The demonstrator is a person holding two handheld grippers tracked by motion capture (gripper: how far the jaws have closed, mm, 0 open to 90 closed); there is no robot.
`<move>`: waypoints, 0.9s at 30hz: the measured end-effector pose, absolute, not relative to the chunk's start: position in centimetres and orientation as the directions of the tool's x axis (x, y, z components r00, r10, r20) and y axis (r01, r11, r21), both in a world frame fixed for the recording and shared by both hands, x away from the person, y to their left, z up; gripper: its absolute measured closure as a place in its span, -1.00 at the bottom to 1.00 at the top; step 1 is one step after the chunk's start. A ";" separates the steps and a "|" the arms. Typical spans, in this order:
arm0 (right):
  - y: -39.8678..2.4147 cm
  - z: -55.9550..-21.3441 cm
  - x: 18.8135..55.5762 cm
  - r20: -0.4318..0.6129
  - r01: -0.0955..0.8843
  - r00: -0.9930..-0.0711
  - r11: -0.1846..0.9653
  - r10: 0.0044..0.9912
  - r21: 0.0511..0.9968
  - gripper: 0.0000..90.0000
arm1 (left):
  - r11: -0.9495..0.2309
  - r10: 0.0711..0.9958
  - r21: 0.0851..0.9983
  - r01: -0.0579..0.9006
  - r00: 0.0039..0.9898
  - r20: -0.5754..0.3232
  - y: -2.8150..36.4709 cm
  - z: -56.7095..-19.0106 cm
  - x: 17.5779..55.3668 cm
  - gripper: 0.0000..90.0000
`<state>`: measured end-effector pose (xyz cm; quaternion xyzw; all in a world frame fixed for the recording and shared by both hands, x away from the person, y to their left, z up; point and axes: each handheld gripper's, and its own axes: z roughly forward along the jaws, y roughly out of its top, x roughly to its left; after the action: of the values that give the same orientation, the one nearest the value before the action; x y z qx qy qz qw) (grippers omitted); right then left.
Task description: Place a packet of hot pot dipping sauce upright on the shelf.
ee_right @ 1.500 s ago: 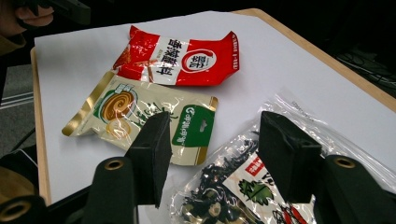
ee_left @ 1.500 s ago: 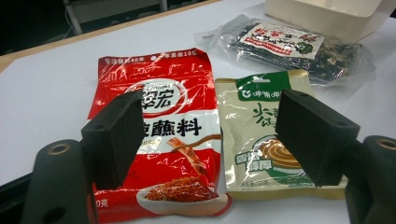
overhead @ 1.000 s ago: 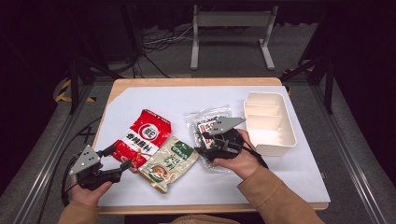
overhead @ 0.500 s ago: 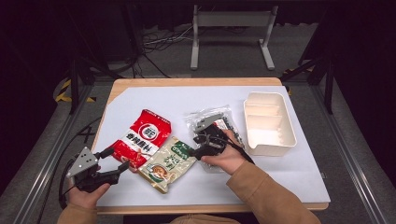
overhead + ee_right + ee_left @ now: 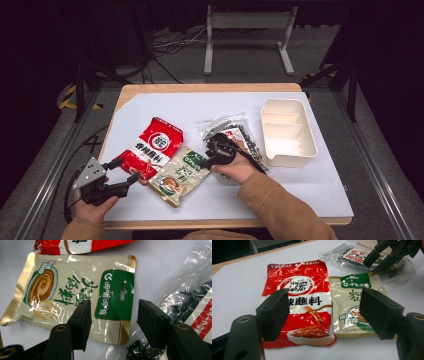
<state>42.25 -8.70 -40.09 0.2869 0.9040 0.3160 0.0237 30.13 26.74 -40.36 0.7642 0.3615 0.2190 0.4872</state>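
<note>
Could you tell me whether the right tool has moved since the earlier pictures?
Yes. The right tool has shifted left, away from the white tray, towards the beige packet.

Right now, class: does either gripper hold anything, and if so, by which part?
Nothing is held. The right gripper hangs open over the top edge of the beige-and-green pouch; the left gripper is open, short of the red sachet.

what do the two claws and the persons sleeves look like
Both claws are black, each with two thick, blocky, flat-faced jaws on arms with round brass-ringed holes. The left claw carries a grey three-cornered plate on top and trails a dark cable. The right claw is all black. Both sleeves are tan.
</note>
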 end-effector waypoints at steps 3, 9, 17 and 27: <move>-8.7 -40.5 42.5 0.155 0.525 -0.824 0.633 0.544 0.569 -0.01 | -0.261 0.767 0.904 0.339 0.642 -0.019 26.7 -40.4 30.2 -0.45; -8.5 -41.1 42.8 0.187 0.559 -0.807 0.625 0.559 0.545 -0.03 | -0.266 0.764 0.902 0.340 0.645 -0.018 26.6 -40.4 30.2 -0.45; -8.4 -41.4 42.9 0.250 0.596 -0.789 0.600 0.561 0.534 -0.03 | -0.274 0.760 0.901 0.336 0.650 -0.011 26.4 -40.4 30.4 -0.45; -8.7 -40.3 42.4 0.294 0.596 -0.788 0.552 0.540 0.583 0.16 | -0.284 0.758 0.897 0.338 0.652 -0.005 26.3 -40.5 30.4 -0.45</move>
<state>42.41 -8.66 -40.33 0.3227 0.8800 0.3462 -0.0403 30.41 26.26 -40.51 0.7710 0.3554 0.2184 0.4812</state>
